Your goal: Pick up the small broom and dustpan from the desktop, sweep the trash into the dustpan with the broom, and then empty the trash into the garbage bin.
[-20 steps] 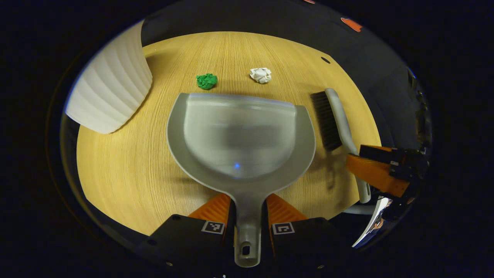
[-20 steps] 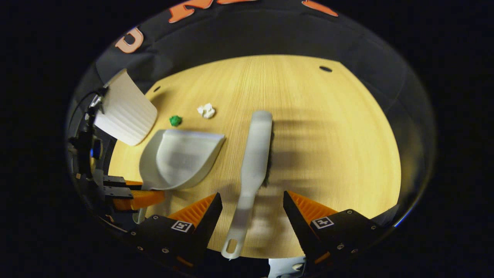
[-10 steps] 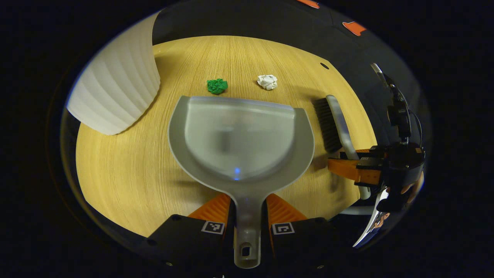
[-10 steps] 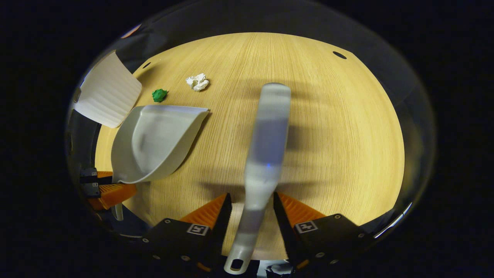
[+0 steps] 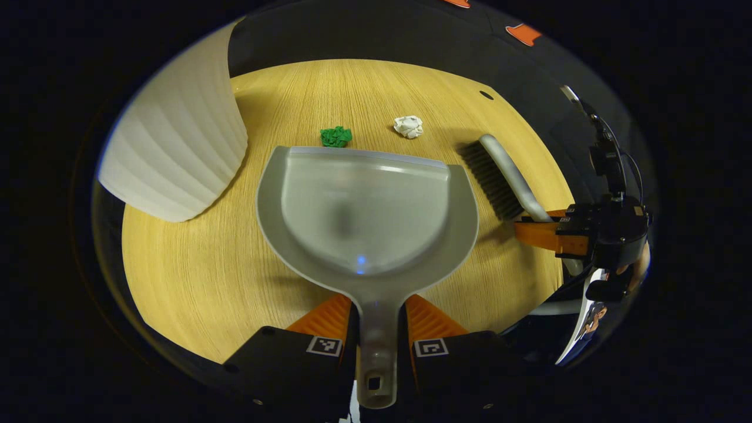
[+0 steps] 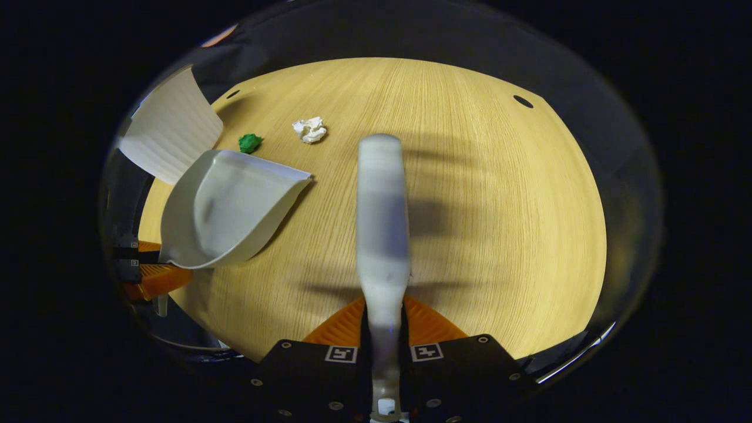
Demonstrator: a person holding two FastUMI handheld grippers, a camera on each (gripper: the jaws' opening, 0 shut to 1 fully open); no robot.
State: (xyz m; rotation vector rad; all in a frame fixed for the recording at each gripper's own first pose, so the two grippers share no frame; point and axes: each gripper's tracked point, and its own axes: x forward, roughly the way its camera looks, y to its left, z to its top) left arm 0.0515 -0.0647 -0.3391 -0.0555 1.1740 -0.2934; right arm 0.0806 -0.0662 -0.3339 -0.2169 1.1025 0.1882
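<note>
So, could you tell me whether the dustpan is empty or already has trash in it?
Empty. The dustpan shows a bare inside, and the green wad and white wad lie on the desktop beyond its front edge.

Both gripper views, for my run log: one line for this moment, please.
left gripper: shut on dustpan | right gripper: shut on broom | green scrap, white scrap: unswept | bin: left of dustpan

Right gripper (image 6: 385,320) clamps the broom (image 6: 382,217) handle — dustpan (image 6: 226,208) lies left

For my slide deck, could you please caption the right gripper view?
Right gripper shut on the broom handle above the desktop, dustpan and two paper wads beyond.
</note>
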